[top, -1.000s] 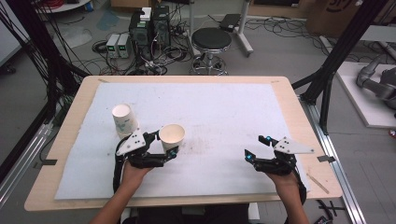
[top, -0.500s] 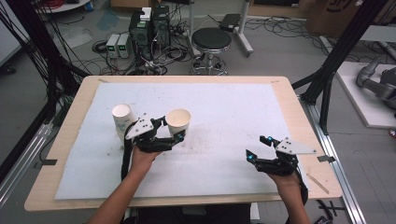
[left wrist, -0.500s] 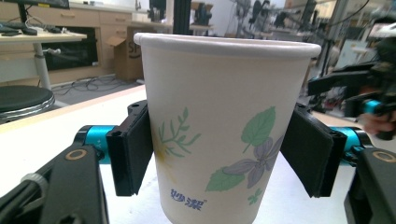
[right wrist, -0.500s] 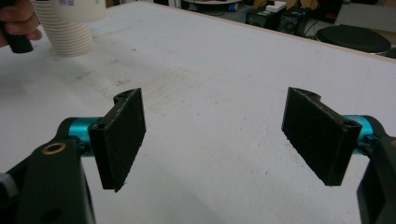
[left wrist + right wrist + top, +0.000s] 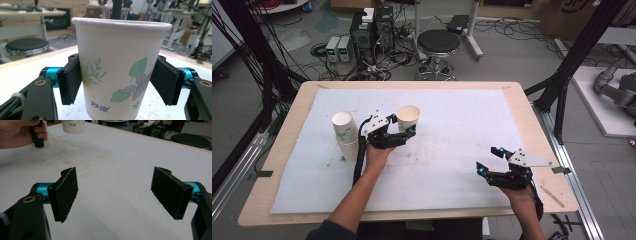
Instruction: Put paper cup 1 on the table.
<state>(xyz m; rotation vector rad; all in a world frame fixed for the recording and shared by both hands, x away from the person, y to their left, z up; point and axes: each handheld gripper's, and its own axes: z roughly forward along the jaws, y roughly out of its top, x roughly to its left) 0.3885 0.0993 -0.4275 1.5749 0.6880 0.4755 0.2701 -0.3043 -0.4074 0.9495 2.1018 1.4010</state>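
Between the pads of the left gripper [image 5: 403, 128] a flowered paper cup [image 5: 408, 117] sits clamped upright, already separated from the stack of cups [image 5: 345, 135] and carried farther up the table [image 5: 512, 100] than before, not yet placed, while the right gripper [image 5: 490, 160] waits open and empty.

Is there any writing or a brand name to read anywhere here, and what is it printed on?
"妙潔", as best it reads, in blue near the base of the paper cup held in the left gripper, under its leaf and flower print.
Blue print on that cup's lower wall in the right gripper view: too blurred to read.
Green print on the stack of cups on the table: too small to read.
Dark marking on the cardboard box at the back: cut off, unreadable.
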